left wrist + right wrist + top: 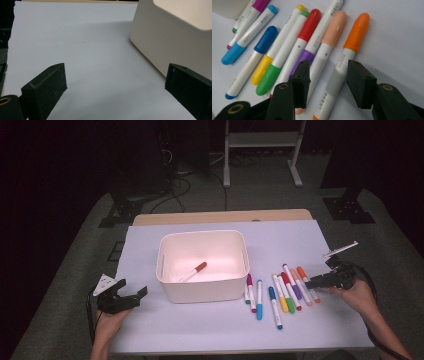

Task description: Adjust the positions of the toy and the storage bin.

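While your right tongs (328,82) stand half-open astride the orange marker (342,67) on the counter (300,240), unpressed, close next, then carry to the bin (202,292); left tongs (116,82) wide, empty.

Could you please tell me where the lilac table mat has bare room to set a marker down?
Free: the mat's left part, between the left hand-held gripper and the white plastic bin, and the strip behind the bin. Crowded: the row of coloured markers right of the bin.

The right gripper (328,80) hangs with its jaws apart astride the orange marker (344,60), beside the peach marker (327,42) and a row of other markers.
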A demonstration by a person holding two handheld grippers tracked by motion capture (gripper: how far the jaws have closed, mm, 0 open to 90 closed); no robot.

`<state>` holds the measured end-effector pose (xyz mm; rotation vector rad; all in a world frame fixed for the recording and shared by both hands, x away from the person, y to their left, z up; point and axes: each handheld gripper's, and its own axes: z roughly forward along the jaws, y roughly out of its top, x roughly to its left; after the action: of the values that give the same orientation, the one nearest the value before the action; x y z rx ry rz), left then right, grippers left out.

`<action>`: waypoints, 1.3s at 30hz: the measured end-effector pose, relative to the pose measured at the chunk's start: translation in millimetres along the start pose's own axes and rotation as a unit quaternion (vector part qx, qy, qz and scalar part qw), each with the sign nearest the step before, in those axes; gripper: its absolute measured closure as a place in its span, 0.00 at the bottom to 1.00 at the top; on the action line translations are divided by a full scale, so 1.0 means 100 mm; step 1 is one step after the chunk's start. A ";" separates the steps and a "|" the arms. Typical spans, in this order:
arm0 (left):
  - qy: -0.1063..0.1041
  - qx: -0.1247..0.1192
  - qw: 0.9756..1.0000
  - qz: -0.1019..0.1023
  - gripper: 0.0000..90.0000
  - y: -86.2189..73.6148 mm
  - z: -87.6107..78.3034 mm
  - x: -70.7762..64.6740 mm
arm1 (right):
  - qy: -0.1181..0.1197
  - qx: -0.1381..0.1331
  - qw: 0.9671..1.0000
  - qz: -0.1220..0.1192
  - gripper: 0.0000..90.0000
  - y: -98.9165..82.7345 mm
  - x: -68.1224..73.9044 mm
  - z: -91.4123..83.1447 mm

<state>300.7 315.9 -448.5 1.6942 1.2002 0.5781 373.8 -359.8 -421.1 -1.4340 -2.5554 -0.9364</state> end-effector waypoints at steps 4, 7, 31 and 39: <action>0.000 -0.002 1.000 0.000 0.03 0.00 0.00 0.00 | -0.017 0.004 1.000 0.000 0.58 -0.02 -0.02 0.04; 0.000 -0.001 1.000 -0.001 0.03 0.00 0.00 0.00 | -0.024 0.005 1.000 0.001 0.59 -0.02 -0.02 0.06; 0.000 0.000 1.000 -0.002 0.03 0.00 0.00 0.00 | -0.086 -0.002 0.996 -0.016 0.84 -0.08 0.00 0.11; 0.001 0.001 1.000 -0.001 0.03 0.00 0.01 0.00 | -0.035 -0.024 0.999 0.005 0.84 -0.12 -0.07 0.00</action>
<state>301.3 315.8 -449.1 1.6946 1.2032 0.5772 368.2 -369.3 -429.1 -1.5168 -2.5888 -0.9693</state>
